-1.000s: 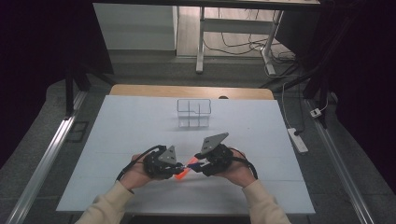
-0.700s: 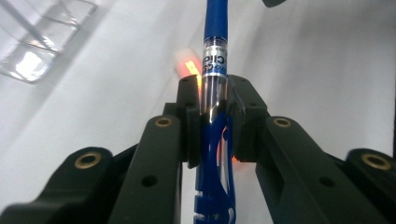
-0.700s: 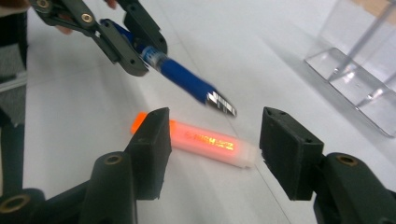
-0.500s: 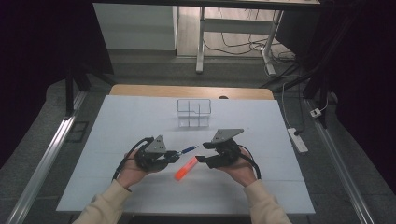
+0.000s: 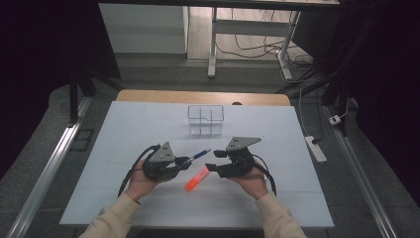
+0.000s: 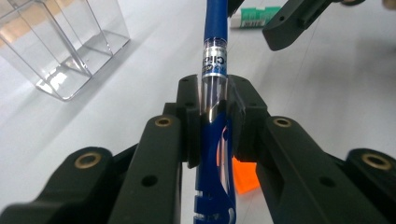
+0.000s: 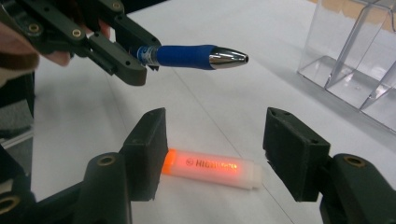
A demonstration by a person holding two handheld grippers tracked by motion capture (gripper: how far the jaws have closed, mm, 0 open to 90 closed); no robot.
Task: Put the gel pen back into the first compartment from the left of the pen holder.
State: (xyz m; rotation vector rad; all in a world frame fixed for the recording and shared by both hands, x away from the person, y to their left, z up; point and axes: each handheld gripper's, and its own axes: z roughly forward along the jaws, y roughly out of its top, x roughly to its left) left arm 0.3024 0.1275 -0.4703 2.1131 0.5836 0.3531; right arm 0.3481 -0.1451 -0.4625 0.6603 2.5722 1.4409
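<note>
1. My left claw [image 5: 184, 160] is pinched tight on the blue plastic ballpoint pen with the silver metal tip [image 6: 215, 60]. In the left gripper view the pads squeeze the clear part of the barrel, w/ the rest running on ahead between them.
2. The pen is up off the white tabletop [image 5: 124, 134]. In the high view it sticks out of my left claw toward the upper right, silver tip pointing at the gap between my two hands.
3. My right claw [image 7: 212, 137] is spread wide & holds nothing. In the right gripper view its two black pads stand either side of the short orange highlighter w/ a translucent white cap [image 7: 210, 168].
4. The highlighter lies flat on the tabletop, just beyond and slightly below the right claw's opening. Its long axis runs across that opening, orange end by one pad, cap end toward the other. In the high view it lies diagonal, between my hands, nearer me than the pen tip.
5. The right claw is the nearer one, and free. As I see it, the next move means dropping straight down, but the pads would close along the length, so a wrist turn is prob. needed first.
6. The clear plastic divided organiser box [image 5: 205, 119] stands upright farther back, well apart from both claws.
</note>
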